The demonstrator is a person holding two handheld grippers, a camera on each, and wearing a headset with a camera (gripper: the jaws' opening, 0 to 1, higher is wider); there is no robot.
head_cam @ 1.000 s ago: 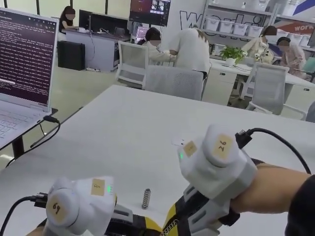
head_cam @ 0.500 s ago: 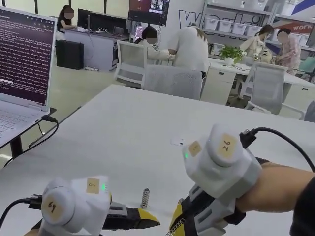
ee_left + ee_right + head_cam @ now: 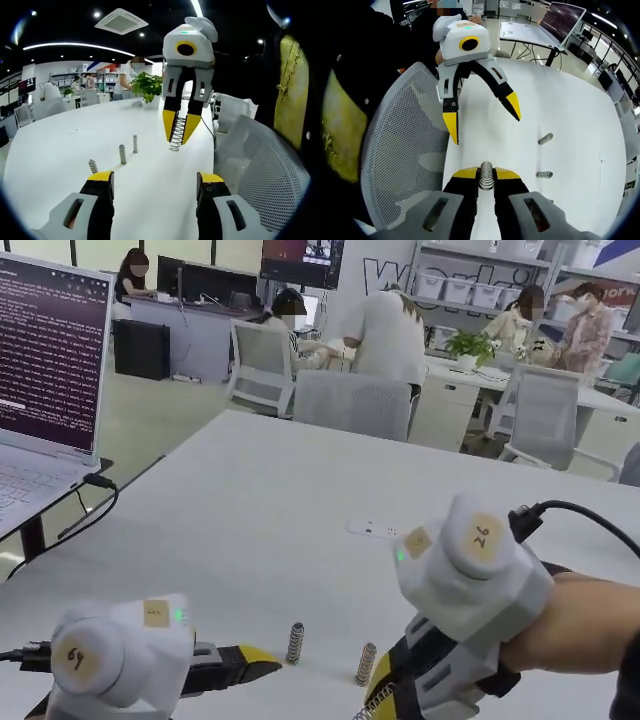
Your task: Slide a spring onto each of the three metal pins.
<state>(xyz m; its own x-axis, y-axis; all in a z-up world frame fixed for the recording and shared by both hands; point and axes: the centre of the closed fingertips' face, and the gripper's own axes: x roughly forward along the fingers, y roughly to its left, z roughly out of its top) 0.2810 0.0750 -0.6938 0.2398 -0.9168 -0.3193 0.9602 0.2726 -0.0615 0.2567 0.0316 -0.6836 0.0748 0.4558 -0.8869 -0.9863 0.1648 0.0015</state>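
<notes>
An open office of desks, chairs and seated people lay behind the wide white counter (image 3: 250, 500). In the left gripper view, the 3 pins stood in a row toward 10 o'clock of the left tool (image 3: 156, 178), whose jaws were wide apart with nothing between them. The nearest pin (image 3: 93, 166) and the middle pin (image 3: 122, 154) each wore a spring already. The far pin (image 3: 135, 143) was bare.

At 12 o'clock hung the right tool (image 3: 181, 131), its jaws clamped on the last spring (image 3: 176, 137). The spring dangled below the yellow tips, above the counter and well apart from the far pin.

The step in hand appeared to be threading this spring onto the bare pin. Doing it well would likely mean bringing the free lower end directly over the pin's top. The coil should be held upright and in line with the pin, then lowered slowly. The clamp should let go only once several coils had passed over it. The sprung neighbours stood close, so an approach from their far side seemed safest.
</notes>
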